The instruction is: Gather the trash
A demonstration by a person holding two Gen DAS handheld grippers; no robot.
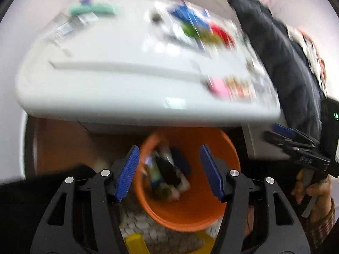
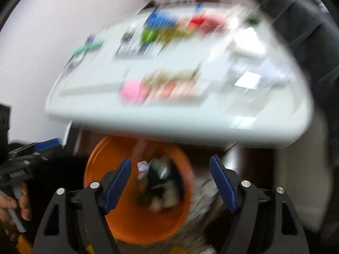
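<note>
— Can we read any brand or label from here?

— No. Both views are smeared with blur, so no writing comes through. On the white worktop (image 1: pixel 131 89) we make out only patches of colour: a blue packet (image 1: pixel 190 18), something green (image 1: pixel 190 29), something red (image 1: pixel 220 31), a pink item (image 1: pixel 219 86) near the front edge and a teal object (image 1: pixel 93 9) at the far left.

— And the containers?

— One orange bucket (image 1: pixel 190 209) stands on the floor below the worktop's front edge. Inside it we see a heap of trash (image 1: pixel 167 173): crumpled wrappers, dark and pale pieces mixed together, too blurred to name one by one. In the right wrist view a small pale lilac piece (image 2: pixel 143 166) shows above the heap, just inside the left fingertip; we cannot tell whether it rests on the pile.

— How do our claws stand?

— The left claw (image 1: pixel 169 169) hangs over the bucket with its blue pads (image 1: pixel 127 171) spread apart and nothing between them. The right claw (image 2: pixel 170 182) hangs over the same bucket, also spread wide and empty. Each view catches the other claw at its edge, with a hand (image 1: pixel 315 192) on its grip.

— Anything else nearby?

— A dark quilted jacket (image 1: pixel 281 63) to the right of the worktop, and a pale pebbled mat (image 1: pixel 148 230) with a yellow piece (image 1: pixel 135 241) under the bucket.
</note>
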